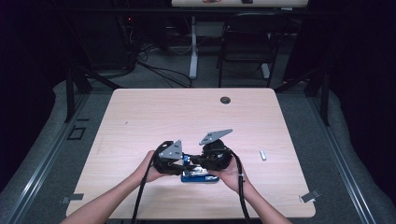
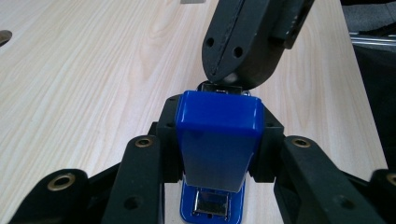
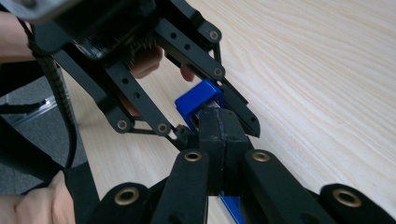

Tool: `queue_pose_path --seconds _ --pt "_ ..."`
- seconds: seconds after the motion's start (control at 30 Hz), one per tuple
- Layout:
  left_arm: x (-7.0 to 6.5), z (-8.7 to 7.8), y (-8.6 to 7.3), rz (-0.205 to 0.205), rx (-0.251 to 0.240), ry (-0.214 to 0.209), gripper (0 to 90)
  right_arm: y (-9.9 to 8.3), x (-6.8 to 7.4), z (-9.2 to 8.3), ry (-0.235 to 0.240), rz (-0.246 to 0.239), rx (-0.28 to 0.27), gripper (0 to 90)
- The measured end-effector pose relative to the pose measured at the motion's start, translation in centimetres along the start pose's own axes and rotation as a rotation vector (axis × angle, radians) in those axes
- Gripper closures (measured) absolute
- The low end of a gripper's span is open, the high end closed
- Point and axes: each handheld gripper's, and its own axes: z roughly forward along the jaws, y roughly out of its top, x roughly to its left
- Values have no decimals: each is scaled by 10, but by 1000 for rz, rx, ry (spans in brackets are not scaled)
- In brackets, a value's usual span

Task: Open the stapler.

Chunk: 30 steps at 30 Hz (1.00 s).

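Claws meet over a blue stapler [image 1: 200,174] low in the centre of the high view, near the front edge of the pale wooden counter [image 1: 187,116].

The left claw [image 2: 217,140] is closed on the stapler's blue top arm. In the left gripper view its two black jaws press the arm from either side at mid frame, and the blue base with its metal plate shows below at the bottom edge. This grip probably steadies the stapler so that it cannot slide or tip.

The right claw [image 3: 223,135] has its jaws pressed flat together with nothing between them. In the left gripper view it comes down from the top of the frame as a single rounded black tip, touching or nearly touching the metal part at the far end of the blue arm. Held shut like this, it likely serves as a narrow prod for pushing or prying at the staple channel.

Outward from there, the person's left hand [image 1: 148,169] and right hand [image 1: 232,173] hold the two tools, forearms entering from the bottom edge with black cables trailing.

A small silvery object [image 1: 263,155], possibly a strip of staples, lies well apart at the right of the counter. A dark round grommet [image 1: 225,100] sits near the far edge.
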Motion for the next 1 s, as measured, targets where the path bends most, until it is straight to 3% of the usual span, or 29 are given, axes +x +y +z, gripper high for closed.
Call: queue_pose_path --seconds 0.13,0.2,0.3,0.37,0.6,0.7,1.0 --pt "0 1 0 -1 -4 -4 651 -10 -10 -3 -28 10 22 900" --pt "-1 1 0 8 -3 -8 651 -21 -24 -6 -50 48 40 900" --pt "-2 3 1 10 -4 -3 651 -42 -49 -3 -92 115 109 900" --pt "-2 3 2 13 3 -4 651 -50 -55 4 -107 118 158 900" --pt "-1 2 2 0 11 4 652 -55 -53 27 -97 74 195 900" --pt "-2 1 2 -1 28 7 655 -53 -49 27 -122 45 217 900" --pt "-8 -11 -3 -21 105 17 659 -58 -51 32 -125 79 235 900"
